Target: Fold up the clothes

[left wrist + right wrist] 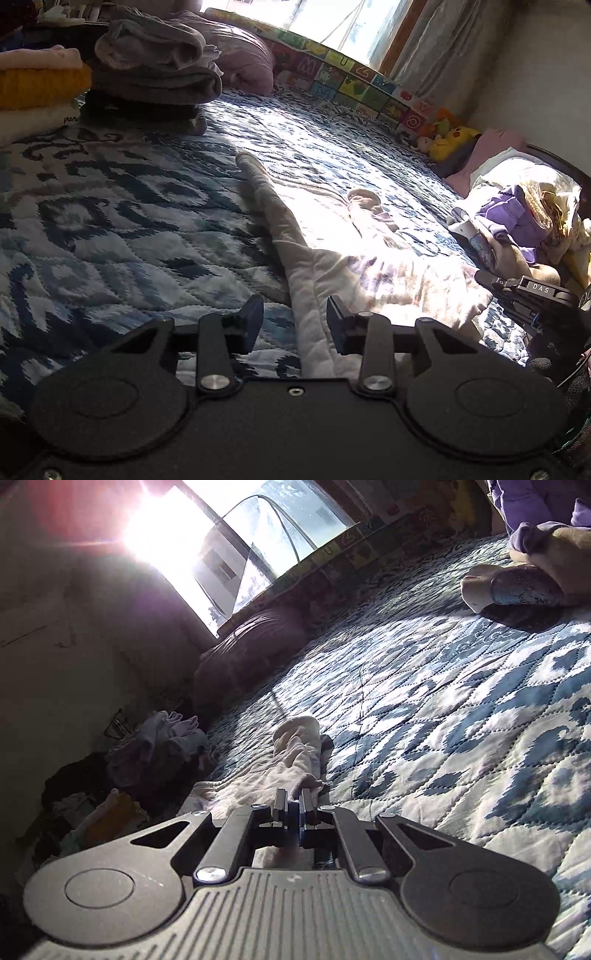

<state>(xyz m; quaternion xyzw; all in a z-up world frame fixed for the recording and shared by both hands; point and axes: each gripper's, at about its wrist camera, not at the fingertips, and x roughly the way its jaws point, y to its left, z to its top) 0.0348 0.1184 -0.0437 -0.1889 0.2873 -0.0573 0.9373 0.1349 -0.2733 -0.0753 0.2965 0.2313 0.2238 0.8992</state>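
A pale pink garment (332, 258) lies spread along the blue patterned quilt (129, 229) of the bed, running from the lower centre of the left wrist view up toward the middle. The left gripper (293, 319) hovers over its near edge with fingers apart, while the right gripper (293, 805) has its fingers clamped on a bunched edge of the cloth at lower centre. This looks like the start of a fold: next, the left fingers likely need to close on the edge below them so both ends can lift together.
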